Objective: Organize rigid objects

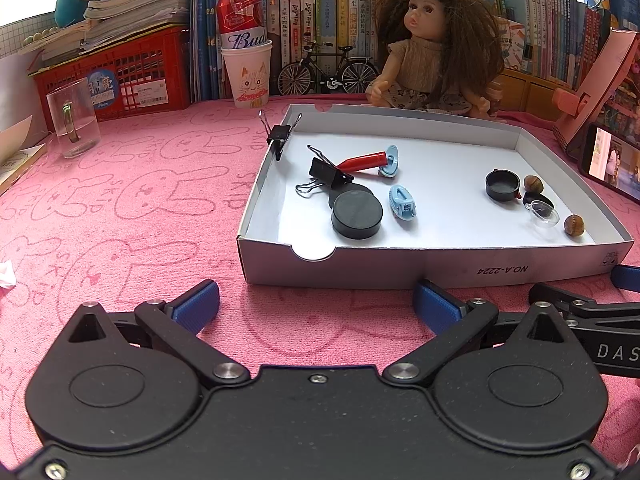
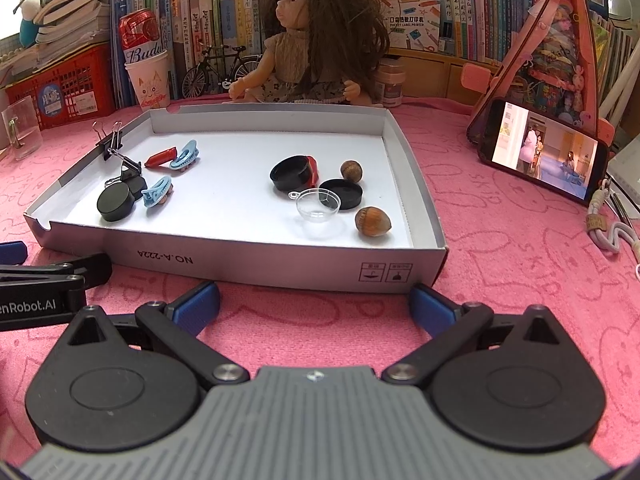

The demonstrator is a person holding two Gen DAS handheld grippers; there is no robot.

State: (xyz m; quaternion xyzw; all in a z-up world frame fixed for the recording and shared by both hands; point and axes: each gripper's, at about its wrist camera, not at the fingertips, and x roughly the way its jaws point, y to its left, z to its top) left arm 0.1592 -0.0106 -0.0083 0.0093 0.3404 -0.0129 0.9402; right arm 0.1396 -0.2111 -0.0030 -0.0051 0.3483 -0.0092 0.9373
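L gripper (image 1: 316, 300) & R gripper (image 2: 314, 300): wide open, empty, at box lid (image 2: 240, 268) near edge | clips, caps, nuts lay loose inside | stage unclear: sorted or not.

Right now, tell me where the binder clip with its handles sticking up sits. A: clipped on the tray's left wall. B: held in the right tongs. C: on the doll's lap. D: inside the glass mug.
A: the binder clip grips the left wall of the tray, handles up; both tongs are open and empty.

Both wrist cameras are looking low across the pink cloth (image 1: 120, 200), side by side, near the shallow box (image 2: 240, 268) both are sharing.
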